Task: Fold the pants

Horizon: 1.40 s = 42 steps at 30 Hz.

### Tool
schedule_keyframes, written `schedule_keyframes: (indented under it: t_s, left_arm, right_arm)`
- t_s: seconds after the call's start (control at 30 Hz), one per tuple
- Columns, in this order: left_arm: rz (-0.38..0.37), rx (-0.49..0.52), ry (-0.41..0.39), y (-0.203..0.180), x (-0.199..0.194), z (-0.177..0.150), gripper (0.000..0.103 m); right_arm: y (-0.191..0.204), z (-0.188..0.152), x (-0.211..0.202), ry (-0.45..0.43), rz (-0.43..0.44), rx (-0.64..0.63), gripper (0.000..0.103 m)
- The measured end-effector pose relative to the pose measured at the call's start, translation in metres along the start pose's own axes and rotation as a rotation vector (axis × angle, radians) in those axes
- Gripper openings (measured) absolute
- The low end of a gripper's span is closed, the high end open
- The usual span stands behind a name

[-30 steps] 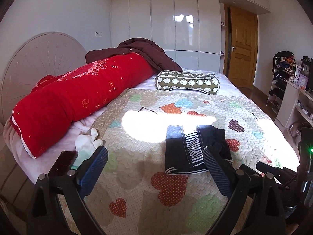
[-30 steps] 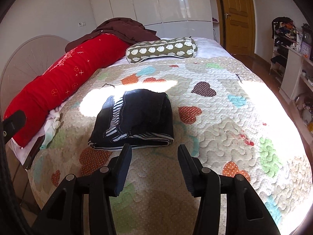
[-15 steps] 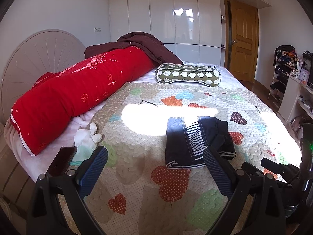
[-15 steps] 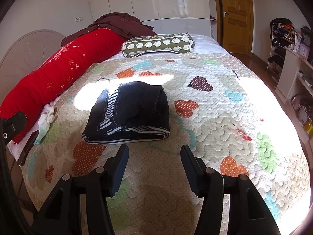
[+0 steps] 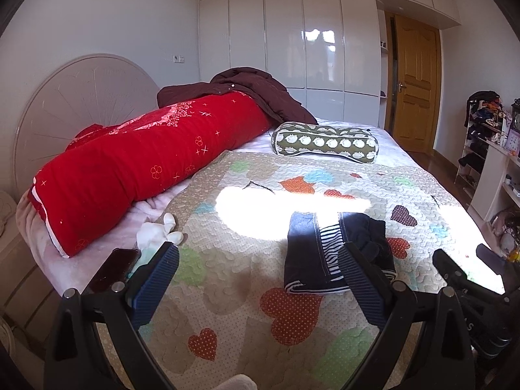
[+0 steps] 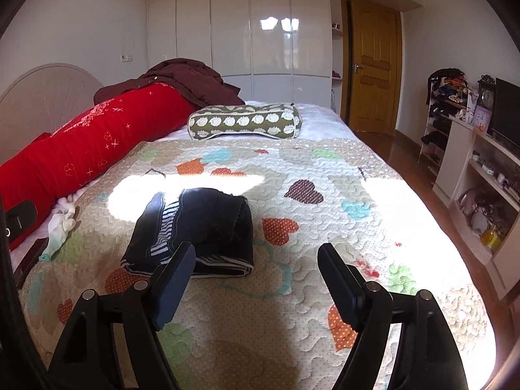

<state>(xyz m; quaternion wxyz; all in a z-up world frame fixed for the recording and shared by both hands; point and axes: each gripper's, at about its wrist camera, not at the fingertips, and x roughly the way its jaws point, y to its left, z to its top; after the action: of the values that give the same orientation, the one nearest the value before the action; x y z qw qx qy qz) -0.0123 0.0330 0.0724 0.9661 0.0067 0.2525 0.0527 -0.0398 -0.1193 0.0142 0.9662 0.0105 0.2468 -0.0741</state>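
The dark blue pants lie folded into a compact rectangle on the heart-patterned quilt, a striped lining showing at the fold. They also show in the right wrist view. My left gripper is open and empty, held above the quilt short of the pants. My right gripper is open and empty, back from the pants' near edge. The right gripper's black frame shows at the lower right of the left wrist view.
A long red bolster lies along the bed's left side with a maroon garment on it. A green patterned pillow lies at the far end. White gloves and a dark phone lie at the left. Shelves stand right.
Both grippers have drawn back and risen from the folded pants, so the pants look smaller and further off. The right gripper's jaws have opened wider. The pants have not moved.
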Motion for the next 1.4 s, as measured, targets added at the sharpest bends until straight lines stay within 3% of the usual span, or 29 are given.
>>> schedule_keyframes:
  t_s: [0.1,0.37,0.57,0.77,1.0,1.23,1.4]
  left_arm:
    - [0.024,0.018,-0.024,-0.003,-0.005,-0.001,0.098]
    - [-0.037,0.069,-0.045,-0.018,-0.019,-0.002,0.103]
    - [-0.057,0.103,-0.001,-0.029,-0.014,-0.008,0.103]
    - [-0.054,0.119,0.025,-0.032,-0.009,-0.013,0.103]
    - [-0.056,0.123,0.052,-0.031,-0.002,-0.018,0.103]
    - [-0.063,0.114,0.075,-0.029,0.004,-0.020,0.103]
    - [-0.062,0.120,0.080,-0.030,0.005,-0.021,0.103]
  right_arm:
    - [-0.007,0.009,-0.019,-0.103,-0.013,0.015,0.094]
    - [-0.023,0.018,-0.050,-0.333,-0.096,0.053,0.100]
    - [-0.030,0.018,-0.044,-0.301,-0.043,0.092,0.100]
    - [-0.020,0.012,-0.043,-0.320,-0.127,0.029,0.100]
    - [-0.028,0.006,-0.029,-0.235,-0.158,0.088,0.100]
    - [-0.033,0.004,-0.040,-0.314,-0.192,0.116,0.100]
    - [-0.030,0.003,-0.033,-0.290,-0.196,0.095,0.100]
